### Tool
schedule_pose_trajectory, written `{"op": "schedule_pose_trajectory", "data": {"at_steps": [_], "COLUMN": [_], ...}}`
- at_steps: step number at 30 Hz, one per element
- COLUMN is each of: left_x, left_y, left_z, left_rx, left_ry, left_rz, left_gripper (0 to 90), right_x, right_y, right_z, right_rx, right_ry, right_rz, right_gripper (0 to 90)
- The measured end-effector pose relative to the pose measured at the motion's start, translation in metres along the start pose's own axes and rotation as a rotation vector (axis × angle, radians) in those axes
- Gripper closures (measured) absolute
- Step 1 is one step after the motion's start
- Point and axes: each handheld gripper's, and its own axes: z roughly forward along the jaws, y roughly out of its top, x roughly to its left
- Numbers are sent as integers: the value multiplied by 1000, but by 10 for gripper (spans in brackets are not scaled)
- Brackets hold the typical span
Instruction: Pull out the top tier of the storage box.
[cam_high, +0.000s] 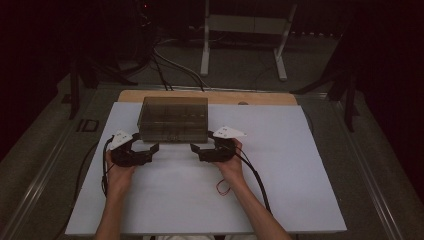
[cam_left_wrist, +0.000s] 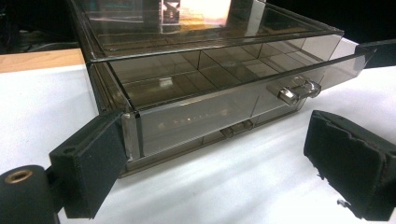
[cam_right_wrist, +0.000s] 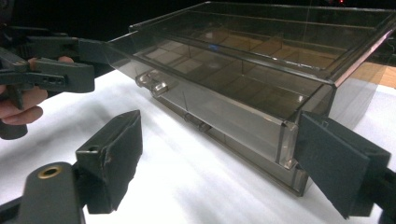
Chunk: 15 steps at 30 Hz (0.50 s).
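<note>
A white board (cam_high: 280, 165) is covering most of the table, w/ a strip of bare wood (cam_high: 260, 98) showing along its far edge, and a small round thing, too small to tell what, is sitting on that strip approx. at the right of centre. Behind the table a white metal stand (cam_high: 243, 30) w/ two legs is standing on the grey floor (cam_high: 235, 70), and several cables (cam_high: 170, 65) are running across the floor from the dark left corner toward the table. Dark frame legs (cam_high: 348, 95) are standing at both sides, and a small black rectangular part (cam_high: 88, 125) is lying just beside the board's left edge.
</note>
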Motion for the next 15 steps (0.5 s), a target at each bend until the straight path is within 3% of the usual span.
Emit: {"op": "schedule_pose_trajectory", "data": {"at_steps": [15], "left_x": [-1], "left_y": [1], "left_z": [-2], "left_rx": [18], "left_ry": [-4], "left_rz": [11], "left_gripper": [88], "right_x": [1], "right_y": [-2], "right_z": [0], "right_rx": [28], "right_ry": [-29], "right_rz": [-34], "right_gripper": [213]}}
